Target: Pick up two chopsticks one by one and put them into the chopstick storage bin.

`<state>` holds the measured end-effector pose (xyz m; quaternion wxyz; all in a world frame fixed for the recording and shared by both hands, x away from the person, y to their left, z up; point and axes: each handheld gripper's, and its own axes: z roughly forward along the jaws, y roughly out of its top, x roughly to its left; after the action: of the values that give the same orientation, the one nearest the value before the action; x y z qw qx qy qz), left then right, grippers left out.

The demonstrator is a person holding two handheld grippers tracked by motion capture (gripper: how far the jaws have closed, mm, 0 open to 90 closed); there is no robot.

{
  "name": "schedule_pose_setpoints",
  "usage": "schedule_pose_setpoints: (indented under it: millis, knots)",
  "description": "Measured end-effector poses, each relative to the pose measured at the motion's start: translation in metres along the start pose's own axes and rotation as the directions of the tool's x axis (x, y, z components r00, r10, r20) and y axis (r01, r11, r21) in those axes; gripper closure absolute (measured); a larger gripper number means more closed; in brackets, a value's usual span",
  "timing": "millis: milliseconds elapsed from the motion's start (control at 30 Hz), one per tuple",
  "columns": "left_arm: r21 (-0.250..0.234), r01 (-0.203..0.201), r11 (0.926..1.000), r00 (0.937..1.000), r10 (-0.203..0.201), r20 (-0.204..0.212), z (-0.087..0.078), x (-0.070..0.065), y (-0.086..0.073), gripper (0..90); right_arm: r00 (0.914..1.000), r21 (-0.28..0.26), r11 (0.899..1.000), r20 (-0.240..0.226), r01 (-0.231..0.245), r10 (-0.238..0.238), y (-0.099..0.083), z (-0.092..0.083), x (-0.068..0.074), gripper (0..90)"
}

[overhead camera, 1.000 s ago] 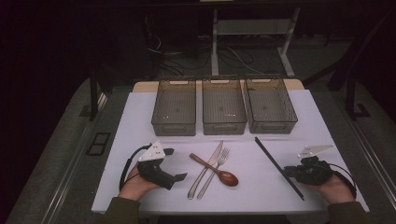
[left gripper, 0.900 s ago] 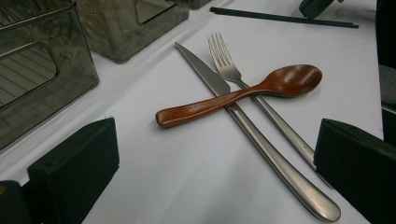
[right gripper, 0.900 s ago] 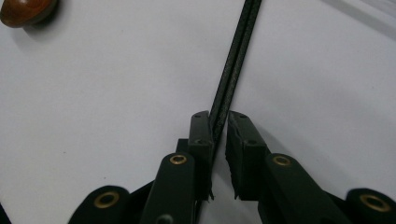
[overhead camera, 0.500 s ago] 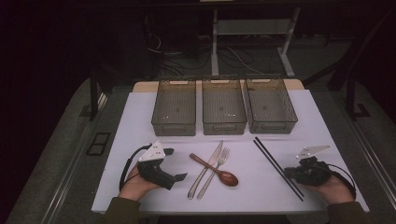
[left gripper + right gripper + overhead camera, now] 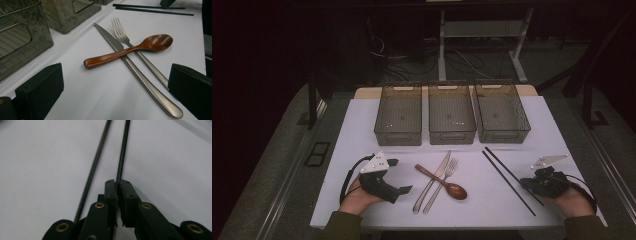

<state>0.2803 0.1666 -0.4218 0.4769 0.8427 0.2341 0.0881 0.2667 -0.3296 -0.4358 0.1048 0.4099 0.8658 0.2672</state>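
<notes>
Pinching one chopstick (image 5: pixel 123 150) near its end, your right gripper (image 5: pixel 116 182) has just been closing, and its jaws now stand clamped together on that thin black rod. The second chopstick (image 5: pixel 96 162) lies free just beside it on the white table (image 5: pixel 362 130), toward the right edge, both running diagonally from below the right bin (image 5: pixel 502 112) down to the front right corner.

You risk the most from the grip itself: you hold a long, slick stick close to one end, so it can pivot or droop in the pads once you lift, and the far tip may drag on the table. That swing could knock the free chopstick and roll it toward the table's edge. A tilted stick could also catch on a bin's rim instead of dropping in.

Your left gripper (image 5: pixel 387 187) rests near the front left corner with its jaws wide apart and nothing between them, facing the spoon (image 5: pixel 130 50), which lies across the knife (image 5: pixel 135 72) and fork (image 5: pixel 140 57). Taking any one of these carelessly can shift the other two
</notes>
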Motion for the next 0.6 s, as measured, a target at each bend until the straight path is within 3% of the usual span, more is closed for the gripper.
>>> schedule_pose_setpoints:
  millis: [233,400,600]
  knots:
    - [0.003,-0.002,1.0,1.0,0.002,0.0,0.001,0.0,0.0,0.0,0.9991,0.012,1.0,0.04,-0.011,0.011,-0.003,-0.003,-0.013,85.0]
    - [0.007,-0.001,1.0,1.0,0.001,0.001,0.001,0.0,0.0,0.0,0.9993,0.018,1.0,0.037,-0.005,0.005,-0.002,-0.003,-0.014,84.4]
    - [0.008,0.003,1.0,1.0,-0.003,0.004,0.002,0.0,0.0,0.0,0.9999,0.052,0.999,0.009,-0.007,0.006,0.011,-0.007,-0.016,76.3]
